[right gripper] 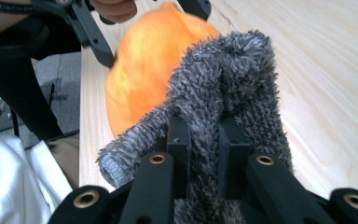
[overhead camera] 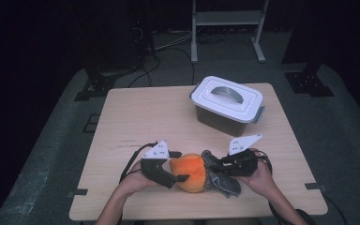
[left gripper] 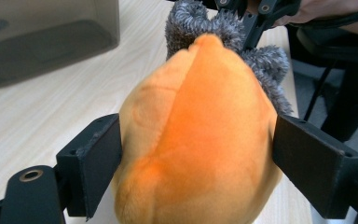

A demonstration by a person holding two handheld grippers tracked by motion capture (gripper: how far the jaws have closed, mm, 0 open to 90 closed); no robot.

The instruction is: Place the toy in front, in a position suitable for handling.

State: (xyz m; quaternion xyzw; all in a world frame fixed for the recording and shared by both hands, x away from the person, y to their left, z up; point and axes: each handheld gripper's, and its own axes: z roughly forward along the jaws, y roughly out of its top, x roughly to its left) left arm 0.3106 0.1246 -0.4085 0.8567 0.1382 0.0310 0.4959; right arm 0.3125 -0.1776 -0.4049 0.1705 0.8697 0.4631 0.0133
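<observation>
We are working at the near edge of the pale wooden bench (overhead camera: 136, 117), where a rounded orange plush toy (overhead camera: 191, 171) lies with a shaggy grey chenille cloth (overhead camera: 219, 180) bunched against its right side. Our left gripper (overhead camera: 174, 166) straddles the plush with its jaws standing wide: in the left gripper view the two flat black pads flank the orange body (left gripper: 200, 140), at most brushing the pile, and we do not judge that a grip. Our right gripper (right gripper: 204, 140) has its jaws nearly closed, pinching a fold of the grey cloth (right gripper: 223, 84).

The risks we see come from softness. The plush is a stuffed, egg-like shape with a seam down its middle and short, slick pile; if the left jaws close off-centre, we judge it may squirm out or roll towards the bench edge, which is near. The cloth is loopy and limp, so the right jaws hold a small pinch; a sharp pull could slip the fold free or drag the plush along with it, since the two are touching. The loops could also snag on the jaw hardware.

Well apart, at the far side, stands a translucent grey plastic box with a white lid and handle (overhead camera: 227, 104); its lid is on, hard and smooth beside these yielding things.
</observation>
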